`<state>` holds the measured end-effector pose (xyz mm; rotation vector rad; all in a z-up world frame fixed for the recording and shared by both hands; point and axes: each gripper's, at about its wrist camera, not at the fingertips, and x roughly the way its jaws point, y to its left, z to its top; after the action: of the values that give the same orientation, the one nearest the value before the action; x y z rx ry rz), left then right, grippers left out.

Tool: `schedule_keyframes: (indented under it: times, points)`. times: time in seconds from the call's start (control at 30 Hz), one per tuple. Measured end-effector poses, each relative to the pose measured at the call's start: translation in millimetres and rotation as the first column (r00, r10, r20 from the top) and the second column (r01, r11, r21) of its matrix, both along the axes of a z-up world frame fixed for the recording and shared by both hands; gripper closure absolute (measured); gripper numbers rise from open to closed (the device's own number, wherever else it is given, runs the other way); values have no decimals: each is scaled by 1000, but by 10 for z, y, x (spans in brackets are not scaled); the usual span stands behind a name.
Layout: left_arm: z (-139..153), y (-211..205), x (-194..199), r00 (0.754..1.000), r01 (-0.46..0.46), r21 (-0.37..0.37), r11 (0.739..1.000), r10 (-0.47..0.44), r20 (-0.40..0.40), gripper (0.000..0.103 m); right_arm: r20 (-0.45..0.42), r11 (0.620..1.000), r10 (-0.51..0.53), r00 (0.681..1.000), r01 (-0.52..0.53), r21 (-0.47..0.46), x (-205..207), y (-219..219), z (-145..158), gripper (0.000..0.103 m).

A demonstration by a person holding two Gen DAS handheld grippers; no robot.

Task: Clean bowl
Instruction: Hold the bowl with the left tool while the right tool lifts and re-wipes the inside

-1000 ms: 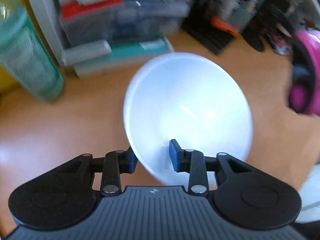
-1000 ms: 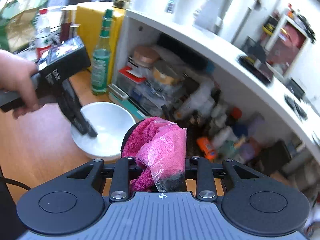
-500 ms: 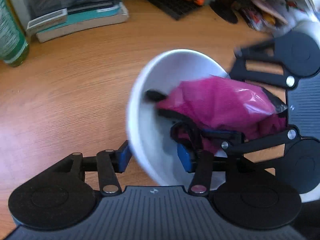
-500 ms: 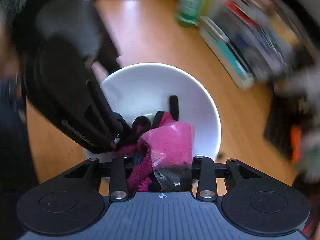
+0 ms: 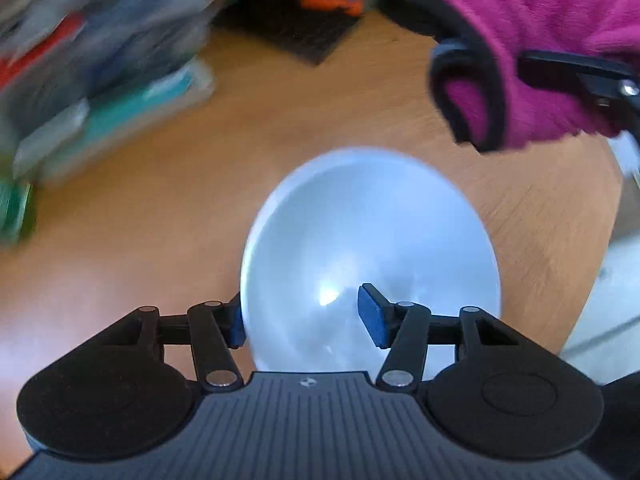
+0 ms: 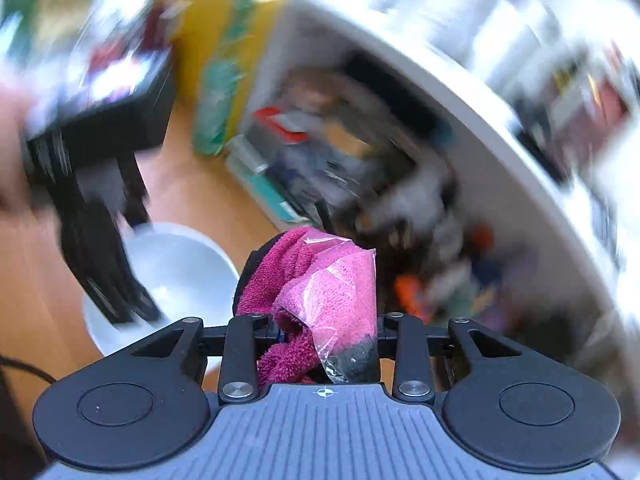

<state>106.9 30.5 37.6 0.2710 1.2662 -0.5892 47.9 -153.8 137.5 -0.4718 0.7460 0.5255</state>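
Observation:
A white bowl (image 5: 370,256) sits on the wooden table; it also shows in the right wrist view (image 6: 176,276). My left gripper (image 5: 304,322) stands astride the bowl's near rim, one blue pad outside and one inside, with a gap between pad and rim. My right gripper (image 6: 326,330) is shut on a pink cloth (image 6: 320,292) with clear plastic over it. In the left wrist view the pink cloth (image 5: 540,52) hangs above and beyond the bowl at the upper right, clear of it.
Stacked books and boxes (image 5: 116,92) lie at the back left under a white shelf (image 6: 460,92). A black mat (image 5: 304,36) with an orange item lies at the back. A green bottle (image 5: 16,212) stands far left. The table edge (image 5: 600,240) curves at the right.
My right gripper has lifted the pink cloth out of the bowl and away to the upper right. The left gripper's jaws have widened on the bowl's rim. Both views are blurred by motion.

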Motion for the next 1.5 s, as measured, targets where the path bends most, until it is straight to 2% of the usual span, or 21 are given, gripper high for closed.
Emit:
schedule_keyframes:
  times: [0.03,0.13,0.2,0.23,0.27,0.33,0.4,0.57,0.67,0.77,0.83,0.87,0.97,1.0,1.03,1.1,1.27,1.33,1.37,1.4,1.5]
  points:
    - [-15,-8,90,1000,28,-4,1000,-28,6,36,-21,999,-26,999,26,27,25,-54,3,69]
    - [7,54,240,999,32,23,999,-33,36,37,-37,997,-57,998,58,45,-9,-120,-22,69]
    - [32,175,239,998,-36,27,999,34,61,58,-31,997,-57,998,59,43,-51,-113,-26,69]
    - [36,289,237,992,-118,-3,993,118,36,75,-26,997,-57,998,58,42,-47,-126,-11,69]
    - [45,370,184,982,-187,-7,982,187,31,75,-22,998,-56,998,57,41,-45,-132,1,69]
    - [49,412,112,974,-224,-6,974,224,24,75,-8,998,-39,999,39,43,-31,-77,8,68]
    - [35,437,-68,957,-290,-35,956,288,-37,75,-2,999,-7,1000,7,50,-10,-79,59,68]
    - [-31,387,-359,914,-396,-85,914,384,-129,73,-37,984,178,983,-178,-3,-9,249,49,68]
    - [-58,364,-496,909,-406,-92,909,391,-146,67,-180,943,310,933,-327,-69,1,578,-196,68]
    - [-39,344,-554,919,-384,-83,919,372,-134,63,-375,912,335,864,-398,-101,100,731,-586,64]
    - [-37,313,-560,929,-356,-80,931,344,-135,59,-395,906,330,857,-406,-124,149,767,-775,62]
    - [-42,284,-555,935,-339,-77,938,327,-136,58,-385,896,343,857,-422,-140,142,783,-810,61]
    - [-15,269,-605,949,-302,-55,952,294,-118,53,-250,799,458,853,-519,-305,-51,918,-848,62]
    - [-22,253,-574,947,-307,-59,950,299,-121,52,-154,732,521,840,-532,-426,-187,971,-843,67]
    - [-38,228,-524,943,-316,-64,947,306,-127,50,-78,701,550,831,-511,-497,-256,979,-826,72]
    - [-12,293,-564,942,-321,-70,945,310,-130,50,51,688,565,824,-436,-579,-314,944,-773,69]
    - [9,280,-537,959,-273,-47,961,267,-98,51,164,851,393,905,-291,-437,-216,718,-380,70]
    - [84,201,-422,987,-161,-14,987,161,-14,48,147,944,231,962,-186,-272,-92,506,-158,69]
    - [98,171,-333,993,-118,-18,993,118,-4,39,141,951,217,966,-176,-256,-63,472,-161,69]
    - [97,157,-293,995,-98,-22,995,98,-6,36,109,976,144,984,-123,-181,-6,338,-111,69]
    - [7,14,-57,996,85,-5,996,-85,-17,34,-2,999,-39,999,39,0,126,-38,-24,69]
